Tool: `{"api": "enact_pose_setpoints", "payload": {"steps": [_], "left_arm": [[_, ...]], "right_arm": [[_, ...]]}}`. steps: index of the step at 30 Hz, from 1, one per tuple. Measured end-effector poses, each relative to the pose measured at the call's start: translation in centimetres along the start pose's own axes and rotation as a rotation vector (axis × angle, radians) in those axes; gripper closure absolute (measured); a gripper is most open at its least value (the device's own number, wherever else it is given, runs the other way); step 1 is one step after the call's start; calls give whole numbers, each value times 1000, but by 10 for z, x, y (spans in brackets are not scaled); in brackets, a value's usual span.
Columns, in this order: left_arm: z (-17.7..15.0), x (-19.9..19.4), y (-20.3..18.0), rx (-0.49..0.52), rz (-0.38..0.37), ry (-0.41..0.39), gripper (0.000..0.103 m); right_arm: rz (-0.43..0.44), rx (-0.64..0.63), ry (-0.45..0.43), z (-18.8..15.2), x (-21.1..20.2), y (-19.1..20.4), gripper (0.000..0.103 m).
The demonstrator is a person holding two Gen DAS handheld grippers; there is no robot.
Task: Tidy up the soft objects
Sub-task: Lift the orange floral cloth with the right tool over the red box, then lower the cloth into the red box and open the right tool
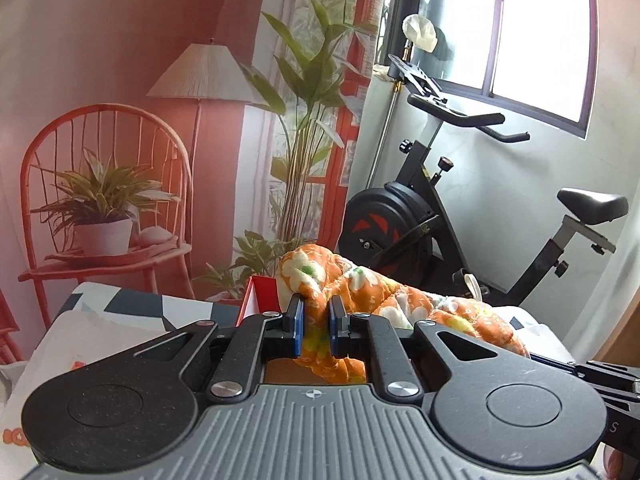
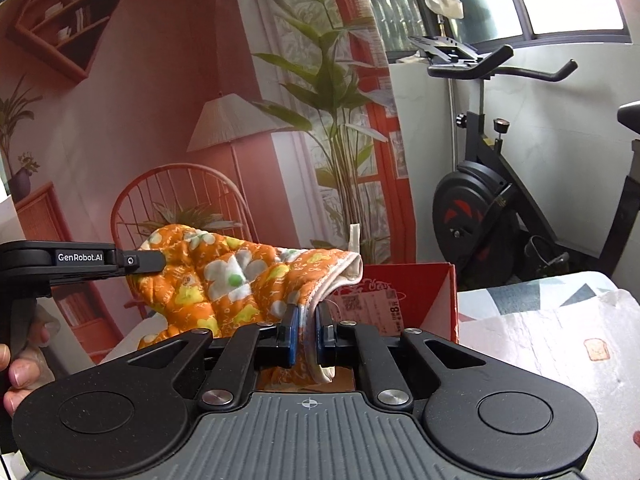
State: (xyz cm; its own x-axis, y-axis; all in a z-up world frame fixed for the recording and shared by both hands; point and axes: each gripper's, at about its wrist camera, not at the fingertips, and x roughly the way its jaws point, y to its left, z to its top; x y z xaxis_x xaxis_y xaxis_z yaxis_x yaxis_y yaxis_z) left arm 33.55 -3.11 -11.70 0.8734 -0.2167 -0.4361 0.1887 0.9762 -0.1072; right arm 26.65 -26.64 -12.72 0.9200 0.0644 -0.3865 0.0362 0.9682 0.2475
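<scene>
Nearest the left wrist camera, the left hand-held gripper (image 1: 317, 322) was clamped on a fold of the mitt (image 1: 352, 280), an orange quilted oven mitt printed with white and yellow flowers, its blue pads (image 1: 299, 326) pressed into the cloth from both sides. Seen from the right wrist, the right hand-held gripper (image 2: 307, 330) was likewise closed on the mitt (image 2: 240, 276), pinching its cream-bound cuff edge between the blue pads (image 2: 293, 334). The mitt hung stretched in the air between the two tools, its cream hanging loop (image 2: 354, 240) standing up at the cuff end. At the left edge of the right view, the left hand-held gripper's black arm reached across to the mitt's far end, and fingers (image 2: 18, 376) of the person's hand showed around its handle. Just behind the mitt stood a red box (image 2: 412, 296) with a white label, open at the top; in the left view only a corner of the box (image 1: 262, 296) showed beside the left pad. Under and around these lay a cover (image 2: 552, 332) with a grey, black and white geometric pattern; whether it lay on a bench or a bed could not be told. Farther back, a black exercise bike (image 1: 440, 220) stood beneath a window (image 1: 520, 40), beside a backdrop (image 1: 120, 120) printed with a red chair, a lamp and plants.
</scene>
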Motion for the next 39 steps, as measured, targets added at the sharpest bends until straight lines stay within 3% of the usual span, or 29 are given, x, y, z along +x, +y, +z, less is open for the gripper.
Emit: {"api": "enact_pose_setpoints", "payload": {"steps": [10, 19, 20, 22, 24, 31, 35, 39], "left_arm": [[-12, 69, 4, -4, 7, 90, 90], [-31, 102, 8, 1, -18, 228, 88], [-33, 103, 8, 8, -17, 236, 86], [-36, 108, 8, 25, -22, 270, 62], [-37, 107, 11, 29, -20, 266, 51], [-31, 84, 9, 52, -23, 250, 44], [-31, 58, 9, 62, -44, 241, 37], [-38, 25, 13, 87, -62, 234, 33]], "right_arm": [[-67, -6, 145, -9, 74, -18, 95], [-116, 32, 249, -37, 102, -33, 95], [-121, 25, 252, -39, 103, -32, 94], [-136, 6, 255, -44, 105, -30, 90], [-155, 0, 257, -46, 106, -29, 85], [-188, -54, 231, -46, 94, -19, 65], [-181, -52, 205, -42, 74, -13, 63], [-160, -43, 170, -42, 46, -8, 52]]}}
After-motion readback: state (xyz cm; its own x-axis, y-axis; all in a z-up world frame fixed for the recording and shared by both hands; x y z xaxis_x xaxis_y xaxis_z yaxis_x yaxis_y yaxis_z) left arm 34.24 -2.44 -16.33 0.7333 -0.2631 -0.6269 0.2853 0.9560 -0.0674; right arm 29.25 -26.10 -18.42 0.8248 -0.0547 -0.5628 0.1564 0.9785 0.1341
